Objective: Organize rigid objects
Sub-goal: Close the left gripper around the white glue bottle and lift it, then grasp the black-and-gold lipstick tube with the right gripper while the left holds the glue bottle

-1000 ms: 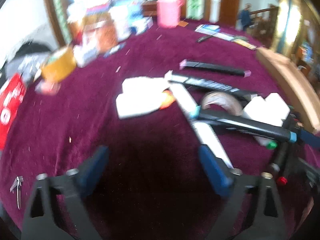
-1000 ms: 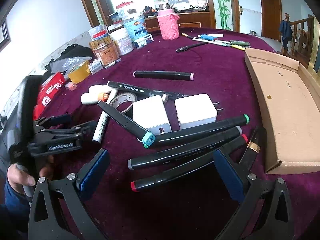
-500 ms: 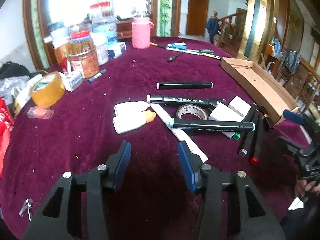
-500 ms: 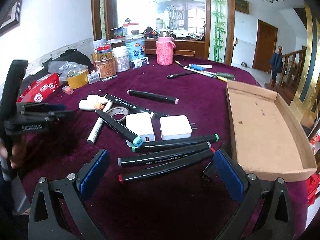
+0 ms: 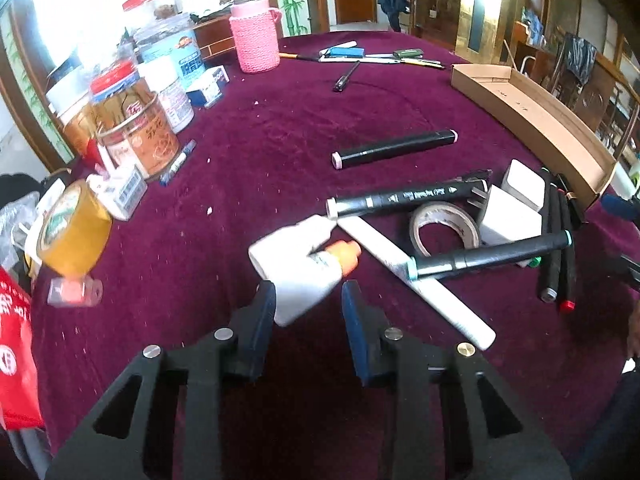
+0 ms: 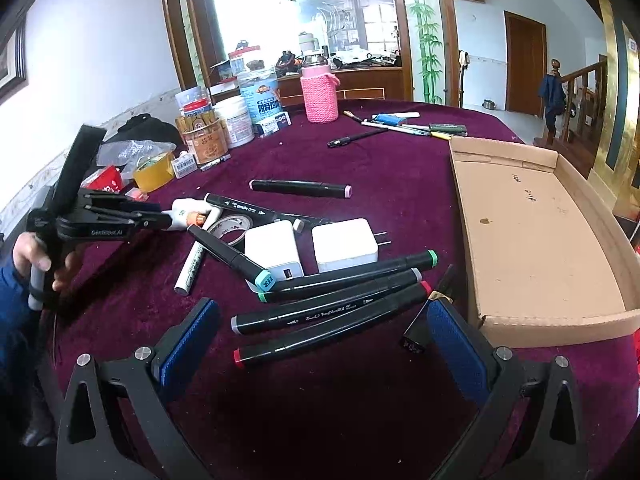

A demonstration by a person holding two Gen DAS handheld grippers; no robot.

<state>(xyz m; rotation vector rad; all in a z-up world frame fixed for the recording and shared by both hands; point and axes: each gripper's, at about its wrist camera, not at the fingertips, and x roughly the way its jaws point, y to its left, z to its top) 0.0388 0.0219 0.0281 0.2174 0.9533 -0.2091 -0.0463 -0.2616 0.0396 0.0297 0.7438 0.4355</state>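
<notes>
Six black markers [image 6: 300, 189], two white chargers [image 6: 344, 244], two tape rolls [image 6: 232, 226], perhaps two glue bottles [image 5: 296, 264].
</notes>
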